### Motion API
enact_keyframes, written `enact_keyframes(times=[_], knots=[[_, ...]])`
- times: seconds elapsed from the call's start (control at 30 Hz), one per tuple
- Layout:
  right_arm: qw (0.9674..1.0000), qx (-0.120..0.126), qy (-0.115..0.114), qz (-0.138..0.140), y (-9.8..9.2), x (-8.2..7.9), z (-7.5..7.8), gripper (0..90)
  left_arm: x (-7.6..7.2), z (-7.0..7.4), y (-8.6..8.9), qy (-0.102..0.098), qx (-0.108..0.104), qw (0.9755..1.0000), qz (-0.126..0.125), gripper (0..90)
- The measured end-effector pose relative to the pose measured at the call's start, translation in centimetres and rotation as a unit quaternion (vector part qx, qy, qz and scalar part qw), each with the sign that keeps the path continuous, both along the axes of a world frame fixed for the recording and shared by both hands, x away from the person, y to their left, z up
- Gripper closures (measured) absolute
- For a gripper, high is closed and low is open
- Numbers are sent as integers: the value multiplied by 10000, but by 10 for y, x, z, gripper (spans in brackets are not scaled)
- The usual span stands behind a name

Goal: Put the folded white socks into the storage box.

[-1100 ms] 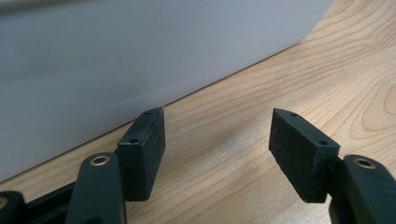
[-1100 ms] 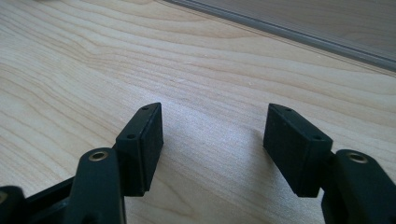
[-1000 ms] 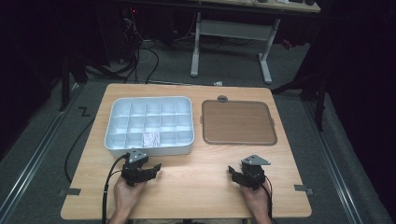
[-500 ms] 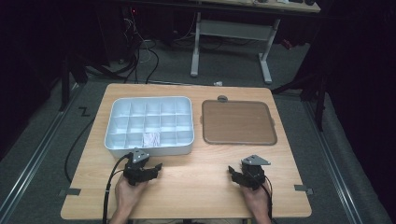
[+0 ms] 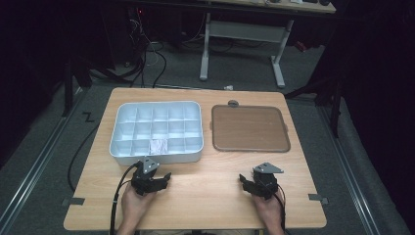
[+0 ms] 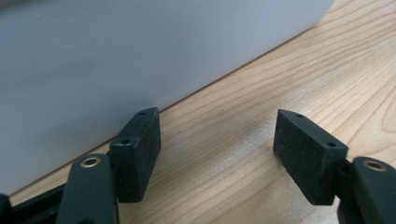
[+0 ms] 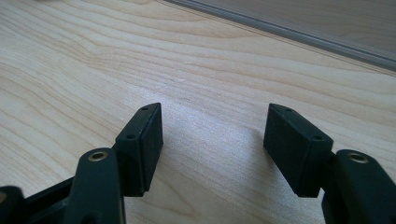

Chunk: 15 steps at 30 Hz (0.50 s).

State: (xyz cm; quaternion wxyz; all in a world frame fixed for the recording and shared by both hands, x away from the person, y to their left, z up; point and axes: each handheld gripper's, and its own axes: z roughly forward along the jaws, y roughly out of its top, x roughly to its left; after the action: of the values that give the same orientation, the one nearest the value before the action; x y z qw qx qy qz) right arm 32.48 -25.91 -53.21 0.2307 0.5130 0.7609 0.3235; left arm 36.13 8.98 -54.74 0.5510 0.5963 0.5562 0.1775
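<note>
My left gripper (image 5: pixel 155 172) rests on the wooden table (image 5: pixel 210 196) just in front of the white compartment tray (image 5: pixel 156 157). In the left gripper view its jaws (image 6: pixel 217 121) stand wide apart and have just been opening, with bare wood between them. The tray's white wall (image 6: pixel 116 56) is close by the left pad (image 6: pixel 140 149). My right gripper (image 5: pixel 254 180) sits near the table's front right, below the brown flat tray (image 5: pixel 249 128). Its jaws (image 7: pixel 215 114) are open over bare wood, and the brown tray's edge (image 7: pixel 299 35) lies ahead of them.
One front compartment of the white tray holds a small white patterned item (image 5: pixel 158 145). A small grey round piece (image 5: pixel 233 103) sits behind the brown tray. Cables (image 5: pixel 117 196) trail from the grippers toward the front edge. A desk frame (image 5: pixel 242 44) stands on the floor beyond.
</note>
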Motion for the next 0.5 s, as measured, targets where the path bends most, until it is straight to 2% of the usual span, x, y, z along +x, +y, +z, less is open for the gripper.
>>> enact_keyframes(times=[0.5], knots=[[10000,8,12,30,0,0,0,362,0,0,0,1,2,10000,-4,324]])
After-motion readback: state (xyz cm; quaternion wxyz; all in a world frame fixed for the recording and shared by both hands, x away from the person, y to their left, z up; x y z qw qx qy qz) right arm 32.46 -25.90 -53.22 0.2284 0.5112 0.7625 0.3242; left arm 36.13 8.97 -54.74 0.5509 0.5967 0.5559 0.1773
